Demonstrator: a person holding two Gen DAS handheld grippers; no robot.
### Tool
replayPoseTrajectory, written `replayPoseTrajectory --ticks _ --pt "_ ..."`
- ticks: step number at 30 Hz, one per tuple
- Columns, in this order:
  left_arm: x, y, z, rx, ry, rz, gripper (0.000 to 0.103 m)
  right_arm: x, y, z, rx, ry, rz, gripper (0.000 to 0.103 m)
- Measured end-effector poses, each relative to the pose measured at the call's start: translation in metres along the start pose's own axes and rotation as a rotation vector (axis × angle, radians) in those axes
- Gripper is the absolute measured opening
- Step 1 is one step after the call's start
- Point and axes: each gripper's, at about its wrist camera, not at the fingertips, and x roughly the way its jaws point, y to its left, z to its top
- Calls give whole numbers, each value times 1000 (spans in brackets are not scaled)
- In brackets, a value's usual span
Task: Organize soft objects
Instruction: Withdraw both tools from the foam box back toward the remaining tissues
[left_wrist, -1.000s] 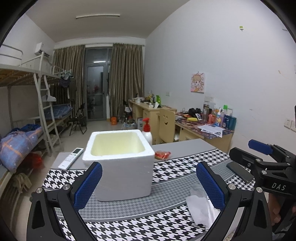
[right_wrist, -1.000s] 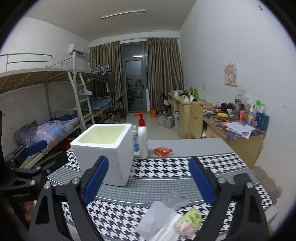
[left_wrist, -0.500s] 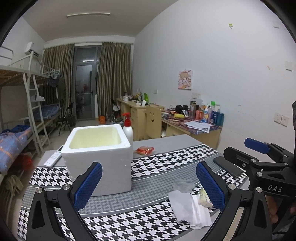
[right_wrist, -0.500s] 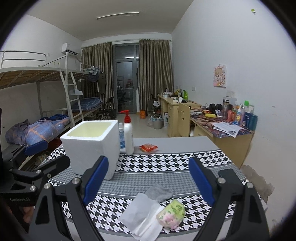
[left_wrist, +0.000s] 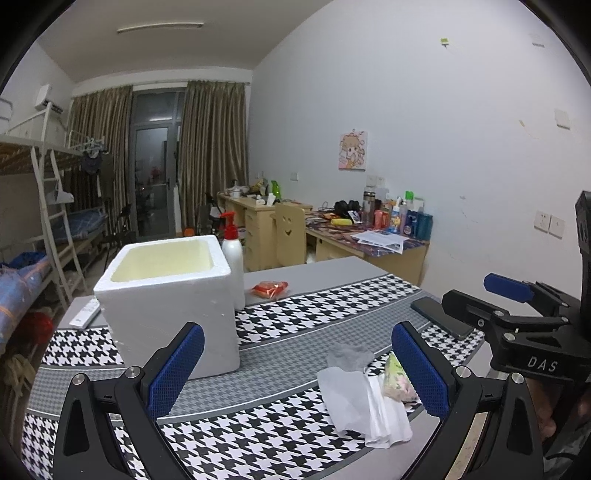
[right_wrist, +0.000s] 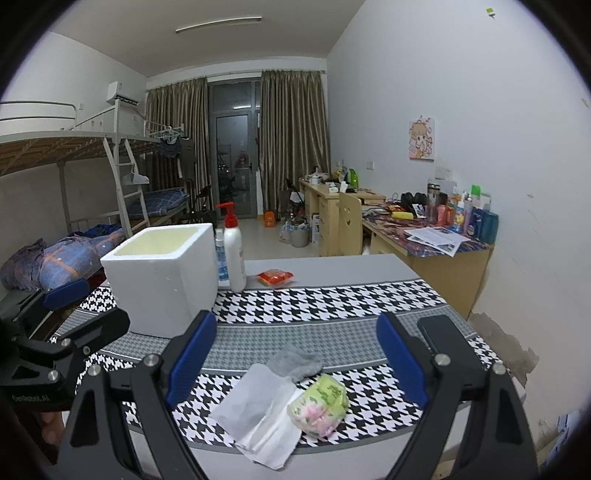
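**Both tongs open above the soft pile**

The left tongs (left_wrist: 295, 363) hang over the houndstooth-covered surface (left_wrist: 317, 314) with their blue pads spread wide and nothing between them. The right tongs (right_wrist: 295, 350) are equally wide apart and empty, held just above the near edge of the same surface.

The soft objects lie in one small cluster. Seen from the right tongs, they sit directly ahead and between the two pads: a folded white tissue (right_wrist: 258, 417) nearest, a gray sock (right_wrist: 295, 363) touching its far corner, and a green-and-pink floral pouch (right_wrist: 321, 404) resting against the tissue's right side. From the left tongs the same cluster lies ahead and to the right, the tissue (left_wrist: 360, 402) and sock (left_wrist: 349, 356) just inside the right pad, the pouch (left_wrist: 395, 380) partly hidden behind that pad.

The white foam box (left_wrist: 166, 291), open on top, stands ahead of the left pad of both tongs, well apart from the pile. A white pump bottle (right_wrist: 233, 251) with a red head stands just behind the box's right side, and a red packet (right_wrist: 275, 277) lies beyond it. A black phone (right_wrist: 443, 332) lies flat just outside the right tongs' right pad.
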Motion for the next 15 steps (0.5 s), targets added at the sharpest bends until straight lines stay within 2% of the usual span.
replayPoseTrajectory --ticks 15 --pt "11 -23 -28 43 47 -58 102 1 -22 -23 25 35 -58 91"
